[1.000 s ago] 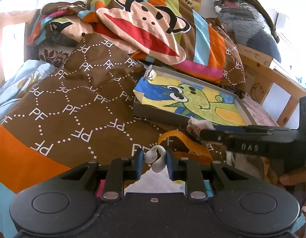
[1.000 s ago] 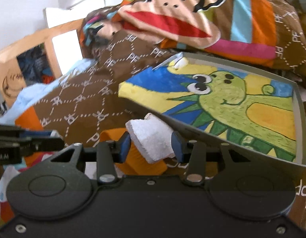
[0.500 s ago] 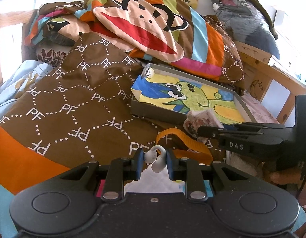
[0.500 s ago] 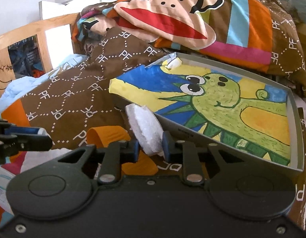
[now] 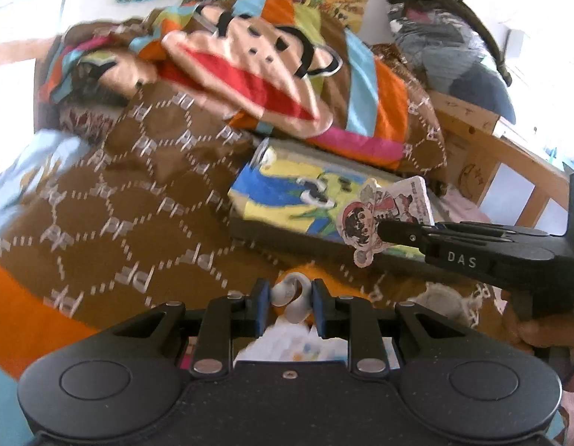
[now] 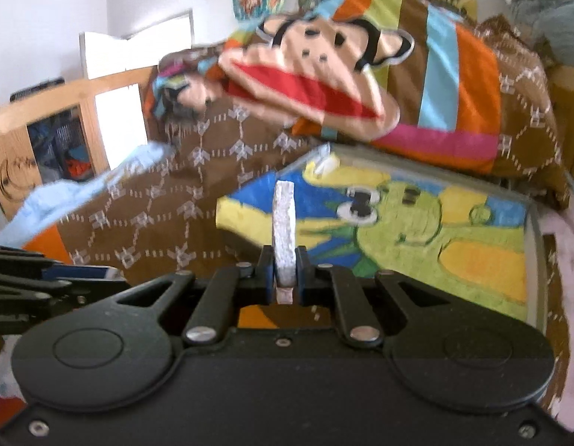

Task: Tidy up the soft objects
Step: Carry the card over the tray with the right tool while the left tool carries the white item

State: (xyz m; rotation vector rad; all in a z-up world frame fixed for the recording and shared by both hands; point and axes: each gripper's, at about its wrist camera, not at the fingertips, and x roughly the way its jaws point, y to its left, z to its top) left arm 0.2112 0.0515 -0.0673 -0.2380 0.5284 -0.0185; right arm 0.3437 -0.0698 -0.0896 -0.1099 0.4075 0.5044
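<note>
My right gripper (image 6: 285, 273) is shut on a flat white foam pad (image 6: 283, 230) printed with a cartoon figure, which shows in the left wrist view (image 5: 387, 215). It holds the pad upright, above the near edge of a grey tray (image 6: 532, 223) lined with a green dinosaur drawing (image 6: 417, 230). The tray also shows in the left wrist view (image 5: 287, 230). My left gripper (image 5: 287, 306) is shut on a white fabric loop (image 5: 292, 297) of a soft white item below it, over an orange strap (image 5: 339, 286).
The tray lies on a brown patterned blanket (image 5: 138, 204) over the bed. A monkey-face blanket (image 5: 257, 74) is piled behind it. A wooden bed rail (image 5: 502, 148) runs on the right, with dark clothes (image 5: 450, 33) heaped above. A light blue cloth (image 6: 82, 193) lies left.
My right gripper has closed tight on the foam pad, turned it edge-on and lifted it toward the tray. My left gripper has kept its hold on the loop.
</note>
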